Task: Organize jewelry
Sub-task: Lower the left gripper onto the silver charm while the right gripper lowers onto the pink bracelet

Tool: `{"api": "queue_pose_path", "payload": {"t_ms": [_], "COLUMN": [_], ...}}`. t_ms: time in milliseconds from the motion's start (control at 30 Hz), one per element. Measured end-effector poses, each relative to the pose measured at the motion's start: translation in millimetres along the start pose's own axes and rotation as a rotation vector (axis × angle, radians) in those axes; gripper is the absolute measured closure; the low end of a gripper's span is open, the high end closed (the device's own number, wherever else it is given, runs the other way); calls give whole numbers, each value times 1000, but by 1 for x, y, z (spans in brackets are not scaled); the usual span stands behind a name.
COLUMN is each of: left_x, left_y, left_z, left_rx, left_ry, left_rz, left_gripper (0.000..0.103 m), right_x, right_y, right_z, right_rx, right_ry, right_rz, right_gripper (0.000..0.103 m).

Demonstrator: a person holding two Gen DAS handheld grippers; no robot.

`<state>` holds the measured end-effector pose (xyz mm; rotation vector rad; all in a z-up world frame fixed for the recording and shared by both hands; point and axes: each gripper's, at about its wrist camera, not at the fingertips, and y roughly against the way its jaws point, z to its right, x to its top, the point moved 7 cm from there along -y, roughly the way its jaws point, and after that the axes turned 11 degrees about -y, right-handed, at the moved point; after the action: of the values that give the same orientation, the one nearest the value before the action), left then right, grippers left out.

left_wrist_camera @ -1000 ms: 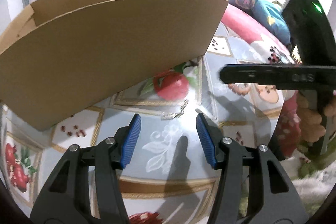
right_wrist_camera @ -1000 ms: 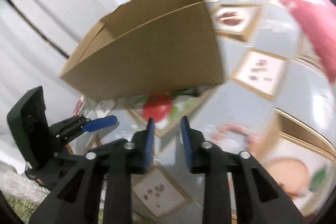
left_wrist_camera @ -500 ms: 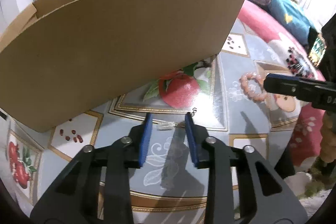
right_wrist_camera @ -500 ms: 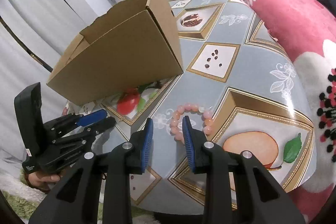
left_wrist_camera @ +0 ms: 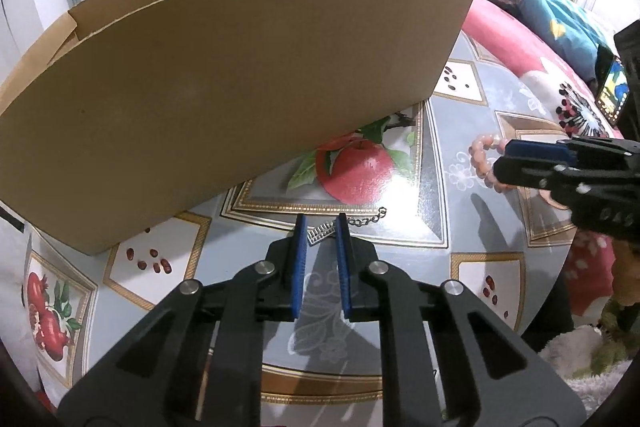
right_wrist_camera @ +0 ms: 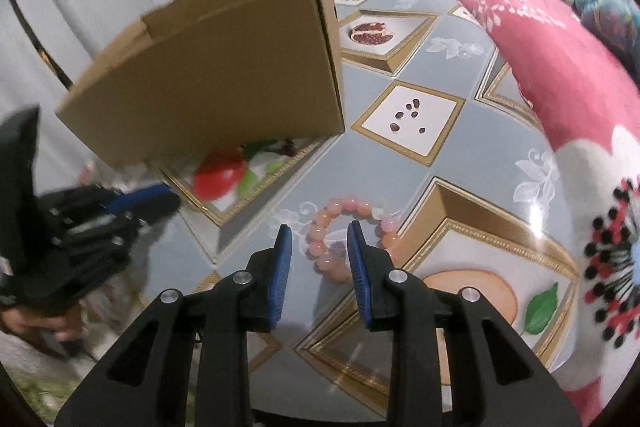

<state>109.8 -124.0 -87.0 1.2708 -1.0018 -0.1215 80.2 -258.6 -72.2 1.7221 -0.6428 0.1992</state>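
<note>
1. Since a second ago, your left tongs (left_wrist_camera: 319, 225) have narrowed around the silver chain bracelet (left_wrist_camera: 347, 225) on the table (left_wrist_camera: 472, 227); keep closing until the pads bite.
2. Your right tongs (right_wrist_camera: 319, 233) stand narrow and empty, straddling the pink bead bracelet (right_wrist_camera: 340, 227); centre them over one strand.
3. Beyond, the cardboard box (left_wrist_camera: 224, 83) waits open.
</note>
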Motion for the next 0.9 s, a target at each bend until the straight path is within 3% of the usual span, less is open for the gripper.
{"api": "queue_pose_path", "payload": {"t_ms": [267,900], "left_x": [2,3], "left_y": [-2,-4], "left_z": [1,3], "left_rx": [-20,-32], "left_ry": [8,11], "left_rz": [-7,-35], "left_gripper": [90,90], "right_x": [-2,1], "right_y": [-13,-12], "right_z": [-6,-3], "right_rx": [-57,-96], "right_ry": [77,58], "right_rz": [-29,-14], "right_gripper": [75,85]}}
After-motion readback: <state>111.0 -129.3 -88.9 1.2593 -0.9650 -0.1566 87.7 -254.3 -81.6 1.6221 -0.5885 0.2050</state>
